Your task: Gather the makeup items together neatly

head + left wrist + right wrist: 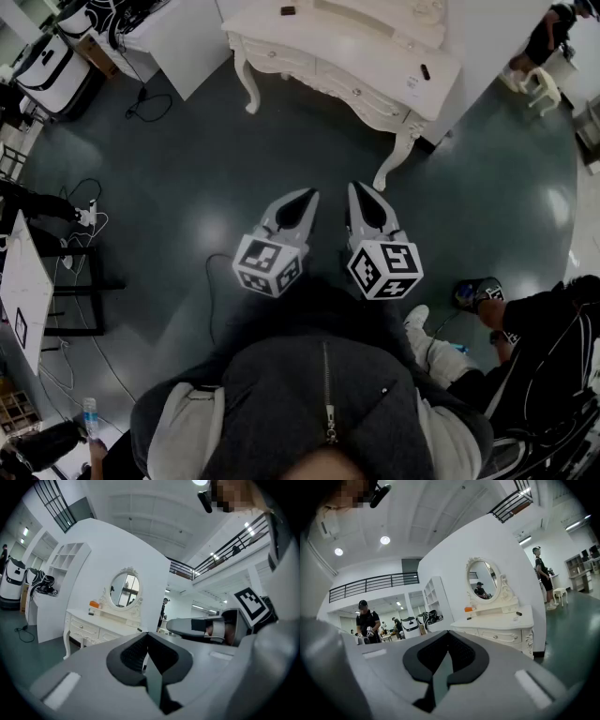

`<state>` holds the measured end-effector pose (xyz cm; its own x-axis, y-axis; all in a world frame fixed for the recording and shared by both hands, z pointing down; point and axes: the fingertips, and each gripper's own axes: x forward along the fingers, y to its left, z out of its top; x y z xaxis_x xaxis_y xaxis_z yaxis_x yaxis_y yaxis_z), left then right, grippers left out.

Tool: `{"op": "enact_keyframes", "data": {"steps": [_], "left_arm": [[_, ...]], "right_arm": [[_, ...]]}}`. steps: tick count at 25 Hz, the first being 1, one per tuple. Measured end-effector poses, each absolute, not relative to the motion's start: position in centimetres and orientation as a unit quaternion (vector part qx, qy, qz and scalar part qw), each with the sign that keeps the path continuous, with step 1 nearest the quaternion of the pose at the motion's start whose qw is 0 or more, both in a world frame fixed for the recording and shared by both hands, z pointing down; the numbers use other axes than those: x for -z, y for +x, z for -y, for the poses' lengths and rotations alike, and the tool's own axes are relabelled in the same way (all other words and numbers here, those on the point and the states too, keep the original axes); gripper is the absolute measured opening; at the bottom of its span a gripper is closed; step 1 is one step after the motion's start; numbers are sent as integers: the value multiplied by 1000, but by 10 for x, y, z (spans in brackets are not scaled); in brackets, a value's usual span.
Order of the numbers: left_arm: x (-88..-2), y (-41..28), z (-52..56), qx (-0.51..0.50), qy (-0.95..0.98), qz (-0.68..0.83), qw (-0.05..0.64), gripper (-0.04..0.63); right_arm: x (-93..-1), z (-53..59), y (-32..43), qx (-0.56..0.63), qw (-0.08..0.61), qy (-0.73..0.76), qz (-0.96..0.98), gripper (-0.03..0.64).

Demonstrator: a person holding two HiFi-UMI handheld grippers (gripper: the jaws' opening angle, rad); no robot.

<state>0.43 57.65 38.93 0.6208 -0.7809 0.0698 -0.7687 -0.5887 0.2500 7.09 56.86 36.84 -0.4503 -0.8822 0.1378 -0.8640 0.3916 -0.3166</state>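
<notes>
A white dressing table (347, 56) stands ahead of me across a stretch of dark floor. Small dark makeup items (288, 10) (425, 71) lie on its top. In the right gripper view the table (501, 625) carries an oval mirror (483, 585), an orange item (468, 609) and a dark tube (518, 613). My left gripper (305, 199) and right gripper (364, 192) are held side by side, level, pointing at the table from well short of it. Both are shut with nothing between the jaws. The left gripper view shows its shut jaw tips (147, 634) and the orange item (95, 604).
A person sits at the right (544, 328) with feet near mine. A white stool (539, 89) stands at the far right. Cables (141, 103) trail on the floor at left beside a white case (52, 66). Other people stand around (543, 576) (368, 623).
</notes>
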Motion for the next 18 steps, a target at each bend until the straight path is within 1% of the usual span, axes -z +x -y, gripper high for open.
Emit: {"op": "enact_keyframes", "data": {"steps": [12,18], "left_arm": [[-397,3,-591,12,886,447,124,9],[-406,-6,-595,5,876,462,137,9]], "right_arm": [[-374,-580,73,178,33,-519,-835,3],[-391,-582,69,201,17,-521,-830,3]]}}
